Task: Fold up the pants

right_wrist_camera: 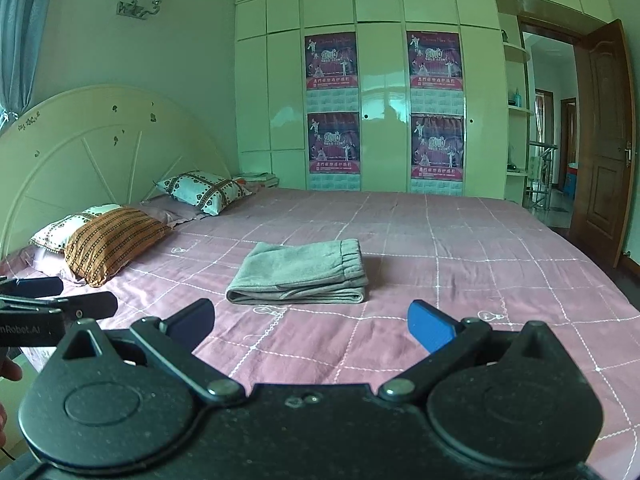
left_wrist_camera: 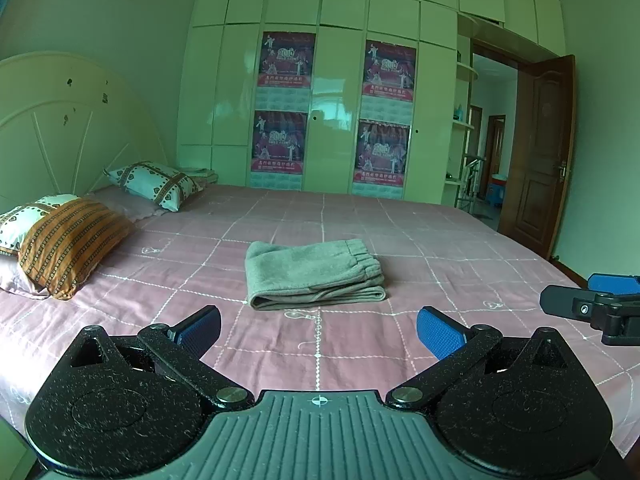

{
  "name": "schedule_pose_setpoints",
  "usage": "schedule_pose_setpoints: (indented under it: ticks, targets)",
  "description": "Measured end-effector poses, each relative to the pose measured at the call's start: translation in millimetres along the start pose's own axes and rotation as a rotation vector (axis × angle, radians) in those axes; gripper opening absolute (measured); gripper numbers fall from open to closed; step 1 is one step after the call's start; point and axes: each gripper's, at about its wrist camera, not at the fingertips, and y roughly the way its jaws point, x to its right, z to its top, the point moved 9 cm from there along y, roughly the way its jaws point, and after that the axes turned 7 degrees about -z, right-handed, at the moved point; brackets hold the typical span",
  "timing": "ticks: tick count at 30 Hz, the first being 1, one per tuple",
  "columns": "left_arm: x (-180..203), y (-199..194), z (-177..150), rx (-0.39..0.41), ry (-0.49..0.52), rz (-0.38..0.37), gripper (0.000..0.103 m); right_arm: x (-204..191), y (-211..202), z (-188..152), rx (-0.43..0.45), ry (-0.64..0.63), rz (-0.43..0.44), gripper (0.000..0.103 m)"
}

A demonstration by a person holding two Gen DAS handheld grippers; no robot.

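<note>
The left gripper (left_wrist_camera: 318, 330) is in the foreground of its own camera, its two blue-padded fingers spread wide apart with nothing between them. It hovers above a pink bedspread (left_wrist_camera: 440, 240) with a white grid pattern. The right gripper (right_wrist_camera: 310, 322) looks the same in its camera: fingers wide apart, holding nothing, over the same bedspread. Each gripper shows at the edge of the other's view, the right one at the far right of the left camera and the left one at the far left of the right camera, so they sit side by side but apart.

Just beyond both grippers, in the middle of the bed, lie the grey pants (left_wrist_camera: 314, 274), folded into a neat flat rectangle. The elastic waistband faces the far right and the folded edges face the cameras. Neither gripper touches them.

To the left, near a cream headboard (right_wrist_camera: 80, 148), rest patterned pillows (right_wrist_camera: 112, 240). Behind the bed stands a pale wardrobe (left_wrist_camera: 336, 92) carrying four posters. At the far right, a brown door (right_wrist_camera: 604, 140) stands open.
</note>
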Motion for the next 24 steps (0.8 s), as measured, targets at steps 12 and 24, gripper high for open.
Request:
schedule_pose_setpoints:
  ticks: [12,24]
  targets:
    - [5.4,1.4,-3.1,-0.003,0.002,-0.008,0.103,1.3,0.3,-0.5,0.009,-0.003,0.001,0.097]
    - [5.6,2.7,-3.3,-0.005,0.003,-0.008,0.103,0.1,2.0,-1.7,0.006,-0.001,-0.005,0.097]
